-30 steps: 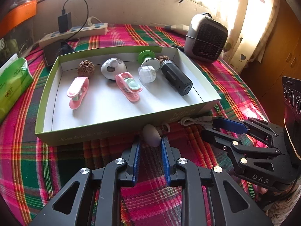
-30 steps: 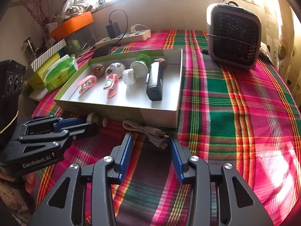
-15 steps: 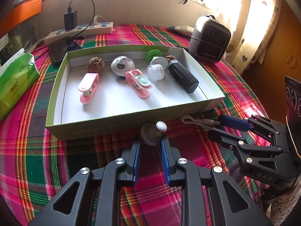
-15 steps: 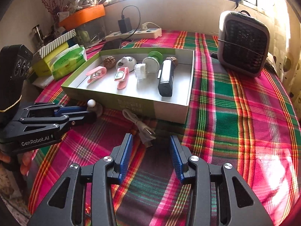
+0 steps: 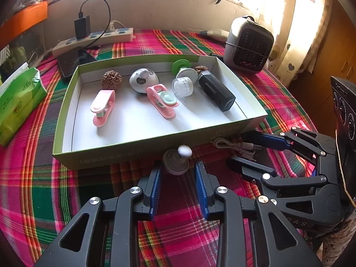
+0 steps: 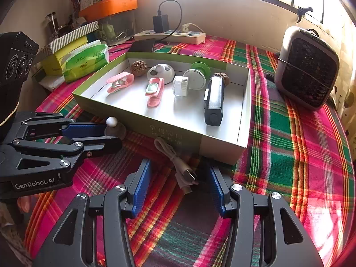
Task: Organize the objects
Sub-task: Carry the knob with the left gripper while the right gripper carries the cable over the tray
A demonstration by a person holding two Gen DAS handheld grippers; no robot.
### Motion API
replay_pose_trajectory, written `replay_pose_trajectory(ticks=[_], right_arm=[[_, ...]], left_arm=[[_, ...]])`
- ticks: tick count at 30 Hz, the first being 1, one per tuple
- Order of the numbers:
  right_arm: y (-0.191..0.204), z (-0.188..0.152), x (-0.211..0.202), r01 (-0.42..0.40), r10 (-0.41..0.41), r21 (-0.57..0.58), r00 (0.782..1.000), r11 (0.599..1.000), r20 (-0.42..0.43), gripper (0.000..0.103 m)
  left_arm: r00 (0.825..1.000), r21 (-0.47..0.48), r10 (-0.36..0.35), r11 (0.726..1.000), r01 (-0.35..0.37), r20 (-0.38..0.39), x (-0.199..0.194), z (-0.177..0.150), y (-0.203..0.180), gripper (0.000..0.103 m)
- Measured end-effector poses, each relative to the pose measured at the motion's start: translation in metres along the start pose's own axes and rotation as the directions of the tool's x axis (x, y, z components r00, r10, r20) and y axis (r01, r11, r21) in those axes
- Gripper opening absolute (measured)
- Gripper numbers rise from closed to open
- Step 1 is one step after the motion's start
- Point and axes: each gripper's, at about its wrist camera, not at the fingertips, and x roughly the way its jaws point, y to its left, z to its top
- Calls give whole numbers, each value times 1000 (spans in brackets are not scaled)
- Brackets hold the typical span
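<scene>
A plaid-covered table [image 5: 40, 195] carries a shallow green box [image 5: 138, 153] lying just beyond both sets of jaws, with pink clips, a walnut and a black cylinder inside. Both grippers tilt steeply down toward the cloth in front of the box's near wall. The right gripper [image 6: 175, 178] has its jaws apart and opening; the plug end of a coiled white cable [image 6: 178, 166] lies between its blue pads, touching neither. The left gripper [image 5: 178, 173] also has its jaws apart and opening, and a small grey knob with a white ball top [image 5: 178, 160] sits on the cloth just ahead of its fingertips, between them and free of both pads.
</scene>
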Motion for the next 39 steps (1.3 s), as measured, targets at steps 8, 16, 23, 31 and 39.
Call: replay_pose_trajectory(ticks=[8,16,23,31,39], right_arm=[[8,-1,0,31,-31,-29,1000,999,2,40],[15,-2,-2,28,-28,-36,1000,999,7,26],[18,-2,-3,23,-23,-33,1000,999,7,20],[20,-3,-4,15,-15,-24,1000,1000,7,20],[20,-6,-8,-5,5,6,1000,1000,16,19]], left_arm=[[1000,-37,17,999,-17,-2,1,2,0,27],[1000,-48,17,999,-17,2,1,2,2,23],[1000,-53,11,999,-10,5,0,2,3,22],[1000,-59,3,998,-3,6,-1,1,4,22],[1000,-66,-8,998,9,11,-5,-4,6,22]])
